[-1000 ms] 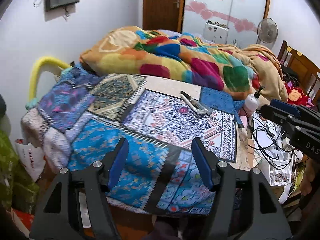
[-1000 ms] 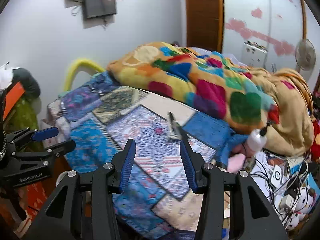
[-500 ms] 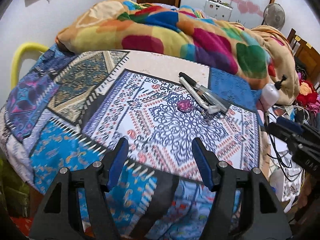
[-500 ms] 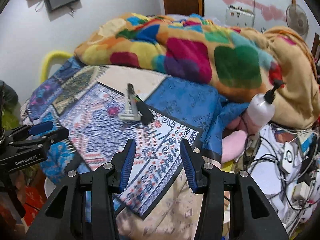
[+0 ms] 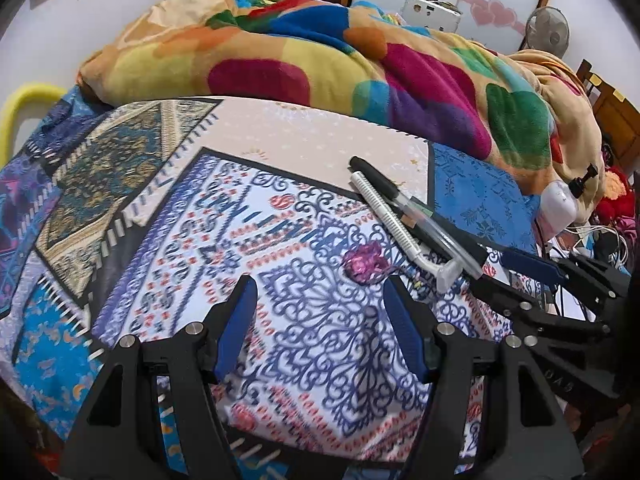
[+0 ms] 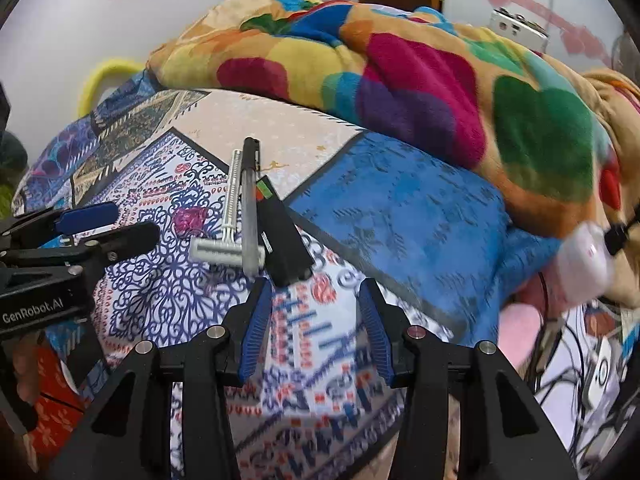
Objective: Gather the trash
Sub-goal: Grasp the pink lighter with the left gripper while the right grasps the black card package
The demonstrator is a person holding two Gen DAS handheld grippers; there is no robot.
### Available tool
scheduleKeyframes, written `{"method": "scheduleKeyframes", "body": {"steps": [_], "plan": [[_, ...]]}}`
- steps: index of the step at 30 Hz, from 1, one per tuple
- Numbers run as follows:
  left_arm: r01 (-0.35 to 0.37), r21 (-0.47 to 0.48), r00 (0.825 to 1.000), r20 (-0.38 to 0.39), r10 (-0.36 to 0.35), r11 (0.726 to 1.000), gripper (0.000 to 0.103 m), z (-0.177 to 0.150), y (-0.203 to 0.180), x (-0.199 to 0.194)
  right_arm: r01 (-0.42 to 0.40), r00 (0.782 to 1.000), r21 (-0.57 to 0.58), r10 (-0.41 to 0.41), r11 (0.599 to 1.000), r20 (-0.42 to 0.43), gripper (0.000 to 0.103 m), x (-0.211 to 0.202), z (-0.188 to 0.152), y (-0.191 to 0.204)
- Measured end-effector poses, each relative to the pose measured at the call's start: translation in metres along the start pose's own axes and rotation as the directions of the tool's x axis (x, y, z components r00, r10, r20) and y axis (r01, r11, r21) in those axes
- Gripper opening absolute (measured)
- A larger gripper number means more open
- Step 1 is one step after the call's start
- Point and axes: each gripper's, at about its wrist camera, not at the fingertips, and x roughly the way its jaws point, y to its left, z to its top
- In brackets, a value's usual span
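On the patterned bedspread (image 5: 168, 240) lie a crumpled purple wrapper (image 5: 364, 266), a white disposable razor (image 5: 396, 220), a clear pen with a black cap (image 5: 384, 182) and a flat black object (image 5: 460, 240). My left gripper (image 5: 319, 282) hovers open just short of the wrapper, which sits a little right of its centre line. My right gripper (image 6: 315, 284) is open and empty, with its left finger close to the near end of the black object (image 6: 282, 236). The razor (image 6: 230, 216), pen (image 6: 249, 208) and wrapper (image 6: 191, 219) lie left of it. Each gripper shows in the other's view: the right (image 5: 490, 270), the left (image 6: 136, 220).
A bulky multicoloured blanket (image 5: 360, 68) is heaped behind the items. A white pump bottle (image 6: 584, 264) leans at the bed's right edge above tangled cables (image 6: 568, 364). A yellow rail (image 5: 24, 100) curves at the far left. A fan (image 5: 548, 34) stands by the wardrobe.
Both grippers have come down and forward toward the bed, so the wrapper, razor and pen now look much larger and nearer. The jaws keep the same opening.
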Motion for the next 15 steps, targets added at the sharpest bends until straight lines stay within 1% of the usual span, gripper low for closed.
{"method": "scheduleKeyframes", "body": {"steps": [3,5,7,8,9,10,11,12,13,15], "plan": [[-0.005,0.016,1.0,0.014,0.005,1.0,0.064,0.003,-0.004,0.006,0.011,1.0,-0.067,-0.01,0.998,0.011,0.042,0.004,0.004,0.005],[0.01,0.017,1.0,0.023,-0.011,1.0,0.06,0.005,-0.007,0.009,0.011,1.0,-0.096,-0.008,0.995,0.024,0.042,0.004,0.005,0.006],[0.039,0.022,0.999,0.014,-0.039,0.999,0.042,0.005,-0.01,0.014,-0.007,1.0,-0.106,0.01,0.994,0.026,0.037,0.005,0.008,0.006],[0.047,0.025,0.999,0.01,-0.048,0.999,0.04,0.006,-0.011,0.017,-0.013,0.999,-0.11,0.017,0.994,0.031,0.031,0.005,0.008,0.007],[0.051,0.027,0.998,0.024,-0.052,0.998,0.035,0.005,-0.012,0.016,-0.013,0.999,-0.116,0.017,0.993,0.036,0.027,0.006,0.009,0.008],[0.054,0.035,0.998,0.036,-0.055,0.998,0.027,0.005,-0.015,0.017,-0.007,0.999,-0.129,0.013,0.992,0.041,0.027,0.006,0.009,0.01],[0.065,0.043,0.997,0.037,-0.067,0.997,0.021,0.005,-0.018,0.017,0.0,0.999,-0.137,0.007,0.991,0.046,0.026,0.007,0.009,0.012],[0.065,0.049,0.997,0.032,-0.067,0.997,0.017,0.004,-0.02,0.018,0.005,0.999,-0.14,0.002,0.99,0.053,0.025,0.006,0.008,0.014],[0.05,0.062,0.998,0.044,-0.052,0.997,0.017,0.004,-0.023,0.018,0.003,0.998,-0.141,0.004,0.99,0.055,0.024,0.005,0.007,0.015],[0.054,0.068,0.997,0.048,-0.057,0.996,0.013,0.002,-0.024,0.017,-0.007,0.998,-0.127,0.014,0.992,0.055,0.023,0.005,0.006,0.016]]}}
